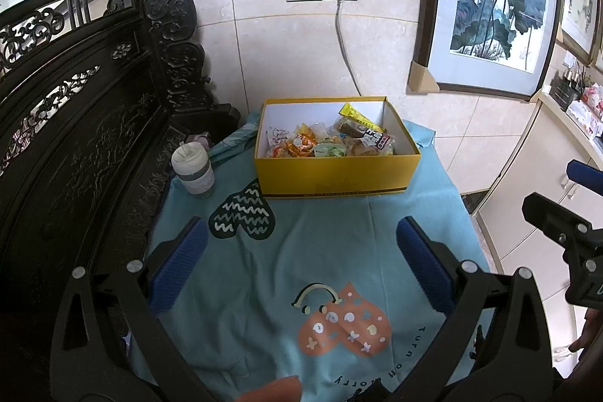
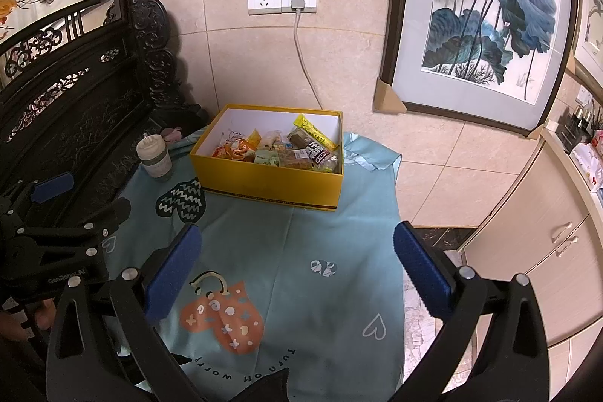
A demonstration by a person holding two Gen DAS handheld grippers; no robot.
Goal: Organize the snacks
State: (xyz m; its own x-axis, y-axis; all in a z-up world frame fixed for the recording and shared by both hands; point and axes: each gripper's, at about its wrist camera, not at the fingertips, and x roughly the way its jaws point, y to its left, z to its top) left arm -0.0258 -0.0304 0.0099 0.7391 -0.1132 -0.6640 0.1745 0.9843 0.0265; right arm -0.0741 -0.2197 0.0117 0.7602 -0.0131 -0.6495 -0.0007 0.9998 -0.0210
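Note:
A yellow cardboard box (image 1: 335,176) (image 2: 271,181) stands at the far end of a table covered with a light blue printed cloth (image 1: 324,251) (image 2: 301,251). Inside lie several wrapped snacks (image 1: 328,140) (image 2: 279,149), among them a yellow stick pack (image 1: 356,115) (image 2: 314,130) leaning on the back wall. My left gripper (image 1: 301,262) hovers open over the cloth, well short of the box, with nothing between its blue pads. My right gripper (image 2: 297,270) is open and empty too, over the cloth's right half. Each gripper shows at the edge of the other's view.
A white lidded cup (image 1: 193,172) (image 2: 154,159) stands left of the box. Dark carved wooden furniture (image 1: 75,138) borders the table's left side. A grey cable (image 1: 345,48) runs from a wall socket down behind the box. Cream cabinets (image 2: 546,251) stand to the right, across a tiled floor gap.

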